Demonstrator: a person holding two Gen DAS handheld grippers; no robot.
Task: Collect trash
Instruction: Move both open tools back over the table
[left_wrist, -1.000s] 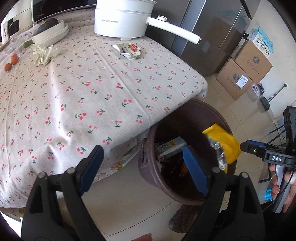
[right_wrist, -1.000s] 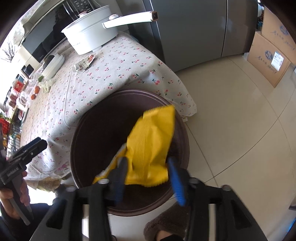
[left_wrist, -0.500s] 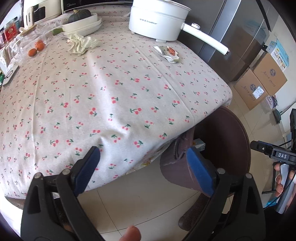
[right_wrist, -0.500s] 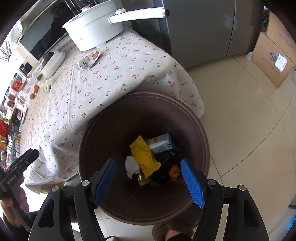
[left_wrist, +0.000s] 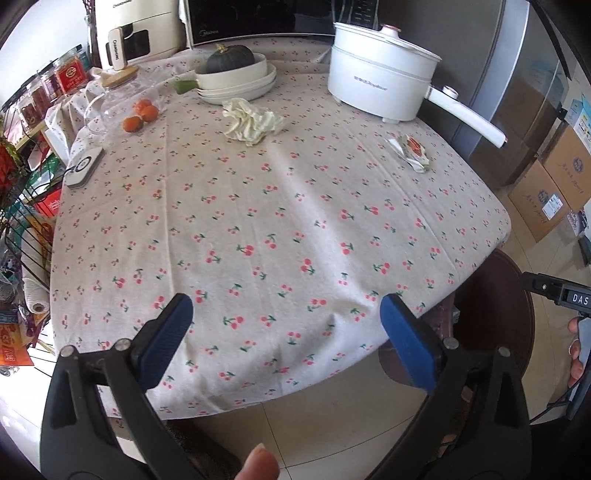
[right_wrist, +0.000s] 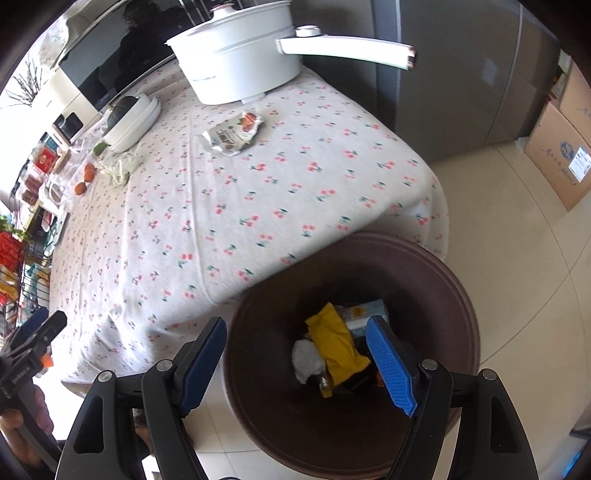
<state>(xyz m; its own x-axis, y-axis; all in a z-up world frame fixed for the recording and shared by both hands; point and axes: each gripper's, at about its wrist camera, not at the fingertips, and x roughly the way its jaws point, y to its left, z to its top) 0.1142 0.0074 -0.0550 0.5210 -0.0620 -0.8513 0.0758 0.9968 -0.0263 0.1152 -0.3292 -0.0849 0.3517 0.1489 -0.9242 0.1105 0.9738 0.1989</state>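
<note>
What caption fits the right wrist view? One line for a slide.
Right gripper, empty and opening, above the brown bin holding a yellow wrapper.

Bin (right_wrist: 461, 295) sits beside the table (left_wrist: 280, 229) (wrapper (left_wrist: 410, 151) lies near the pot (left_wrist: 380, 88)).

Cherry-print tablecloth (left_wrist: 280, 206); brown bin (right_wrist: 436, 280); yellow wrapper (right_wrist: 334, 343); white pot (left_wrist: 380, 88).

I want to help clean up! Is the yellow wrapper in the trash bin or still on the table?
In the bin. The yellow wrapper lies at the bottom of the brown trash bin, among other trash, not on the table.
</note>
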